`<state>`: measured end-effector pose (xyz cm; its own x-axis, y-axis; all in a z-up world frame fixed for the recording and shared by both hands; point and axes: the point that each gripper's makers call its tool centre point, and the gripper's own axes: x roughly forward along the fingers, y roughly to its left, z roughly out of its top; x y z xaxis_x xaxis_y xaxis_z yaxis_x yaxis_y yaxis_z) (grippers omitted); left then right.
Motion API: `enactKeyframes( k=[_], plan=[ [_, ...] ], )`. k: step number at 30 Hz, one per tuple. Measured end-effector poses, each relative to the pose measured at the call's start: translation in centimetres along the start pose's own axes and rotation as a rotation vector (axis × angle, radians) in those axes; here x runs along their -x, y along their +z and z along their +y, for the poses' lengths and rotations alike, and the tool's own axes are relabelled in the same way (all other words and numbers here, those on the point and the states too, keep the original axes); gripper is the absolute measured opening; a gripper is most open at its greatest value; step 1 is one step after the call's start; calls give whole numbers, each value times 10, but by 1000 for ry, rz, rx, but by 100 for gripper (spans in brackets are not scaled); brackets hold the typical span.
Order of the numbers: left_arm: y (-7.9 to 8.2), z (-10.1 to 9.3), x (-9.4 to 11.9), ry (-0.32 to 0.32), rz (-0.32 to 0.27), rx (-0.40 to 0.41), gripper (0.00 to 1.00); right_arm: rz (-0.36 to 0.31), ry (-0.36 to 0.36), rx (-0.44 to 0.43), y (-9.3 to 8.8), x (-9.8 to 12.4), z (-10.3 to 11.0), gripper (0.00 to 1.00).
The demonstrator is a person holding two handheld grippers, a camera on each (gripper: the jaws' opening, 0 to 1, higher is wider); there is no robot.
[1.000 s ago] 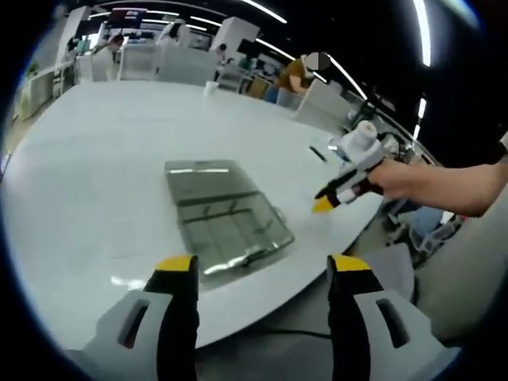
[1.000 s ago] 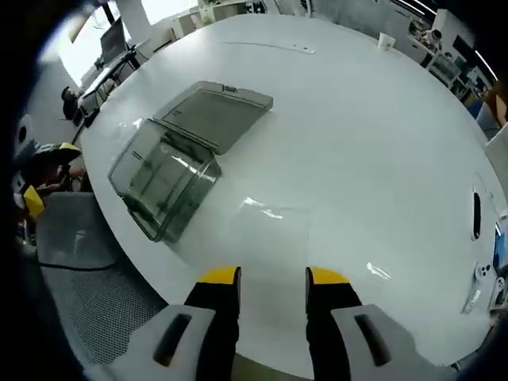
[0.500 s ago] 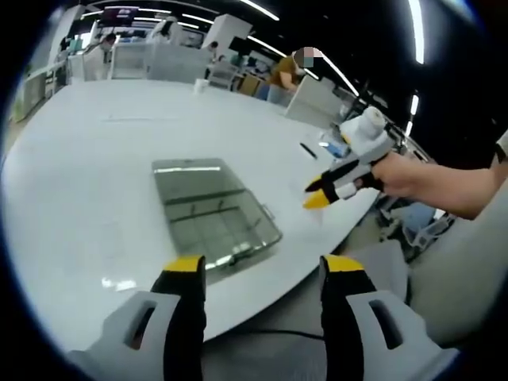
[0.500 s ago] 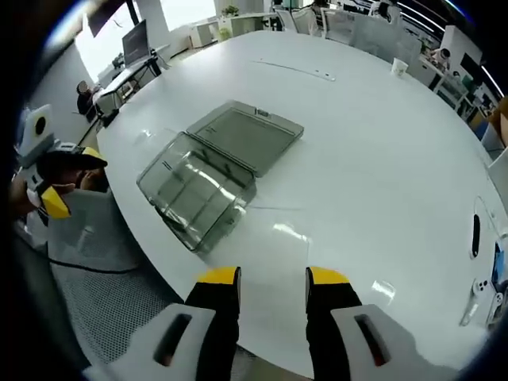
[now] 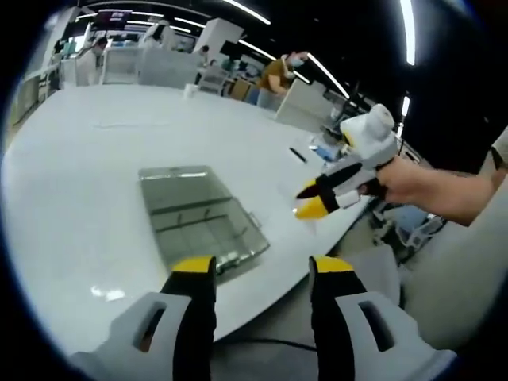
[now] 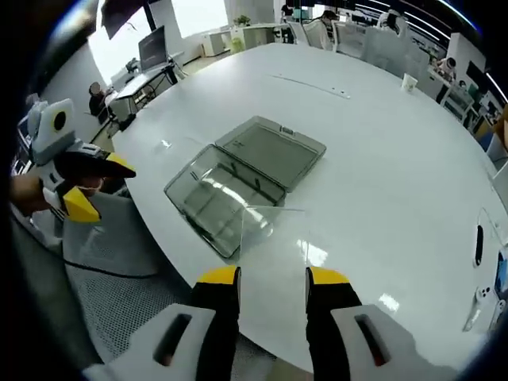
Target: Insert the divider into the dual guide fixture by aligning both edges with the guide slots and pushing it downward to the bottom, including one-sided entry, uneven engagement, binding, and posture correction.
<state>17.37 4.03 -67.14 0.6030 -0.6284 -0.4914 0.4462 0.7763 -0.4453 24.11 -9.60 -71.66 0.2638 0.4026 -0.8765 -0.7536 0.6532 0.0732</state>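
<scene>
Bright ceiling strips — glare on white table (image 6: 413, 206) — fisheye-warped edges.

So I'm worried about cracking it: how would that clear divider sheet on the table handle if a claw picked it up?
The clear divider sheet lies flat and looks thin, so it is probably light and hard to get under. Its glossy, see-through surface suggests stiff plastic, likely slippery on the smooth white table. It may flex or crack if squeezed hard.

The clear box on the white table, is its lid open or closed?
Open. In the right gripper view the clear box has its lid folded back flat on the white table beside the tray, hinged along one edge.
</scene>
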Motion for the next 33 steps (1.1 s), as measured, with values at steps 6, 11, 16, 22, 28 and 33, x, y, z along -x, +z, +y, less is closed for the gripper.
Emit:
enactKeyframes(
  k=[6,11,16,22,28,33],
  plan=[
    [2,-7,-4,-21,-1,2,39,-21,13,11,6,7,12,28],
    [5,-14,-7,-39,-10,5,35,-37,22,26,10,10,21,28],
    [9,-17,-9,-54,-25,26,32,-53,34,32,16,14,30,28],
    [14,-21,-10,-63,-45,43,27,-69,52,37,19,17,42,28],
    [18,-23,-10,-76,-68,51,21,-80,71,59,23,20,53,28],
    [19,-25,-11,-81,-72,69,19,-95,82,63,27,22,59,28]
  ],
)
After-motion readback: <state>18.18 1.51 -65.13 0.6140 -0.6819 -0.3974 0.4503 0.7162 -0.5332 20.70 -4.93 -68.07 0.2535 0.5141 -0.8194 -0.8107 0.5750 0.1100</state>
